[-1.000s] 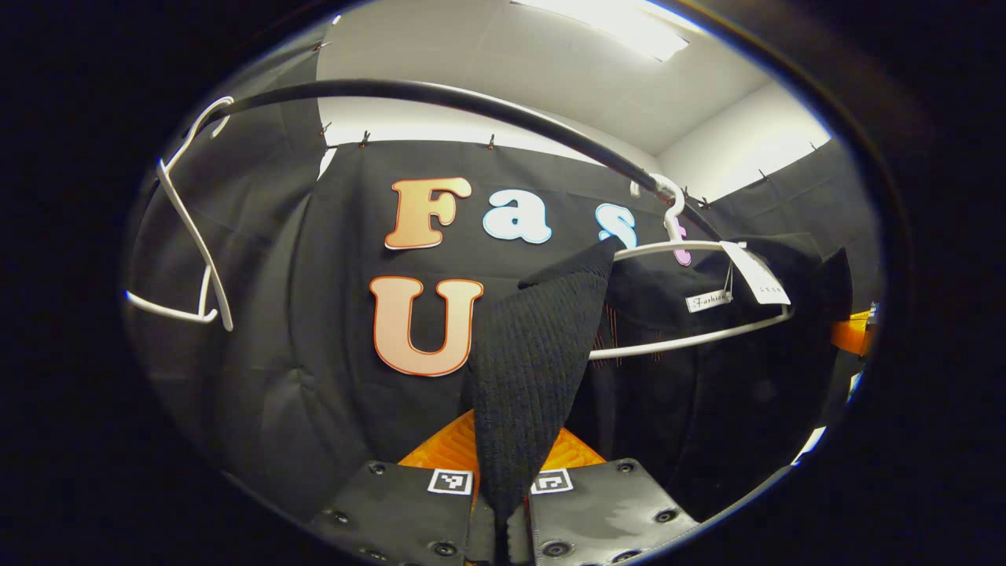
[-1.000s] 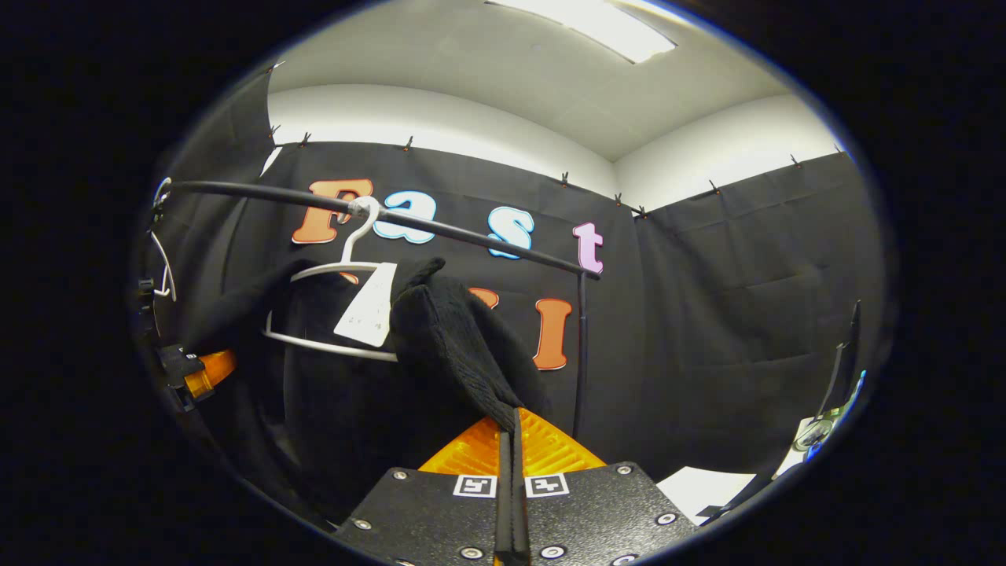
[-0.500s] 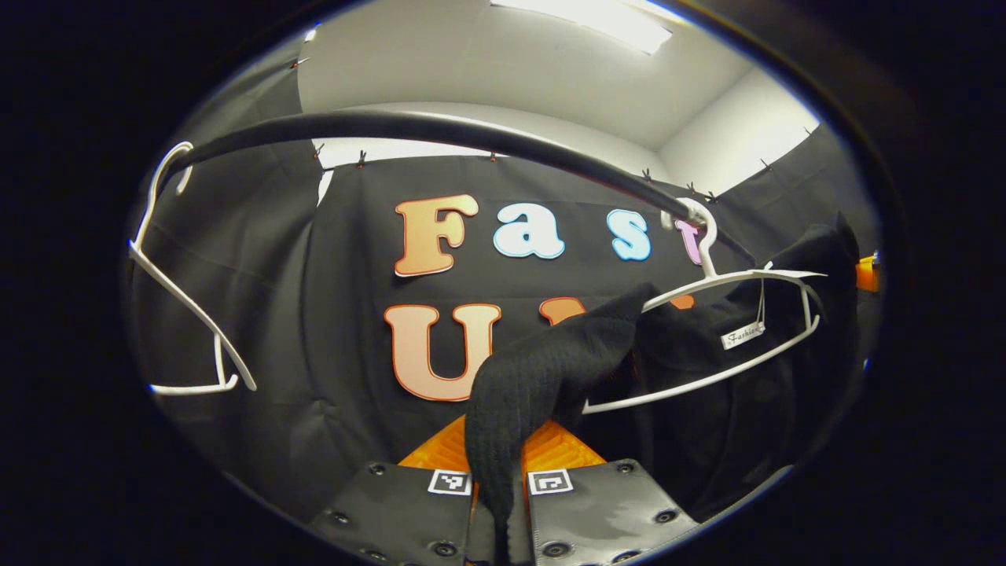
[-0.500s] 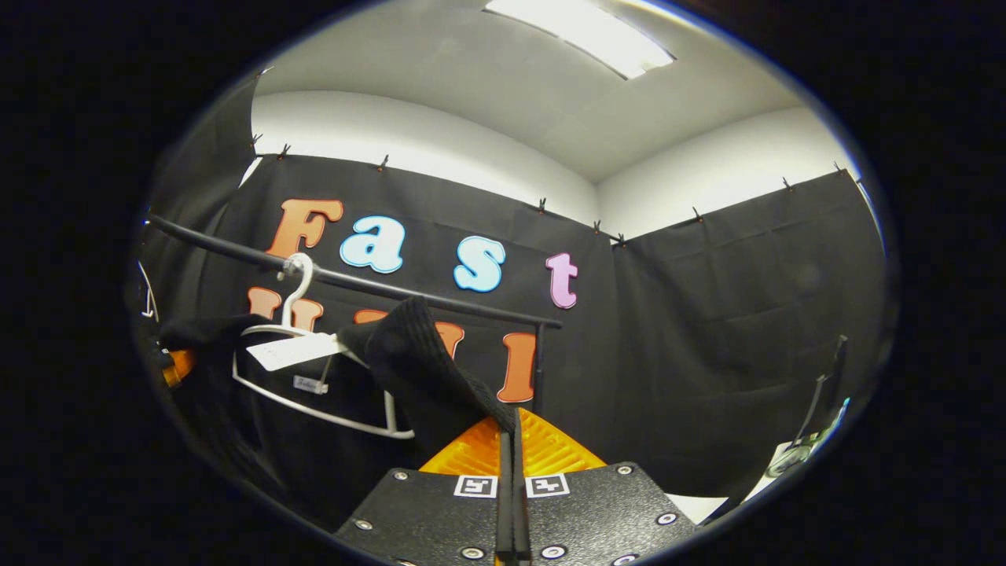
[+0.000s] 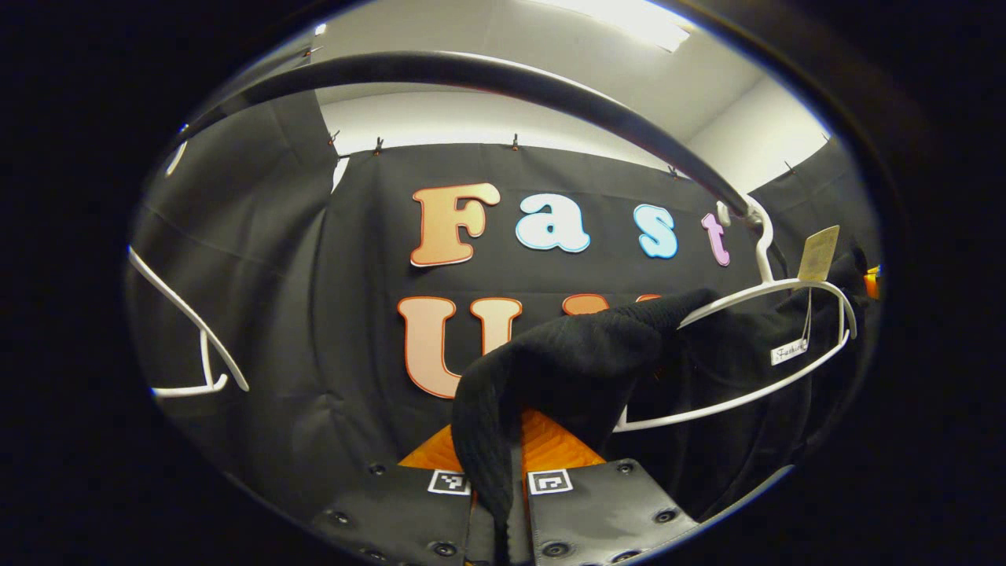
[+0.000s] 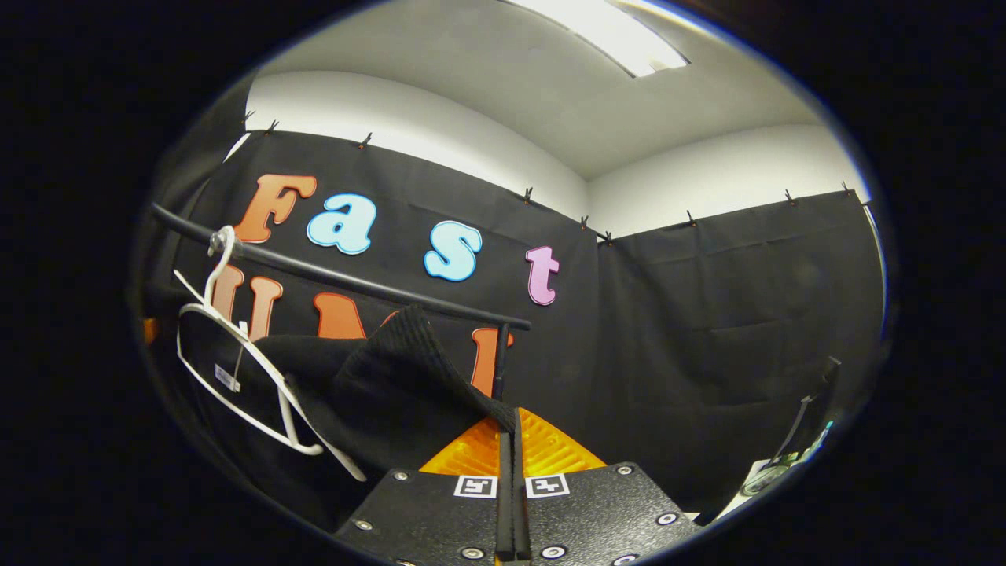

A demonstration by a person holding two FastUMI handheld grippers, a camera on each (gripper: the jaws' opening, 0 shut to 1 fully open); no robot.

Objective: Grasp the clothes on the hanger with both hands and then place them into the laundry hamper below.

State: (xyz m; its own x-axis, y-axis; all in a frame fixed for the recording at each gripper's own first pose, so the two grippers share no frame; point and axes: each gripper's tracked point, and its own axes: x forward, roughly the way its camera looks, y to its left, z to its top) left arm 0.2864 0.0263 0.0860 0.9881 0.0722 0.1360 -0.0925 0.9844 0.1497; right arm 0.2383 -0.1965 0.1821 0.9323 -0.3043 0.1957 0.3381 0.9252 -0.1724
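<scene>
Left gripper view
Left hand-held gripper (image 5: 503,503): fingers closed together, pinching a fold of the black knit garment (image 5: 566,369) between them.
Garment: rises from the fingers up and to the right, its far part draped over the white hanger (image 5: 754,338).
Hanger: hooked on the black rail (image 5: 487,79), tilted; a paper tag (image 5: 819,253) and a small sewn label (image 5: 788,353) hang at its neck.
Second hanger (image 5: 196,346): white, bare, at the left edge, well apart from the garment.

Right gripper view
Right hand-held gripper (image 6: 509,503): fingers pressed together with a thin edge of the black knit garment (image 6: 385,385) caught between them.
Garment: spreads left from the fingers toward the white hanger (image 6: 236,377), below the rail (image 6: 338,275).
Hanger: hook over the rail, body tilted steeply, lower end touching the garment.
</scene>
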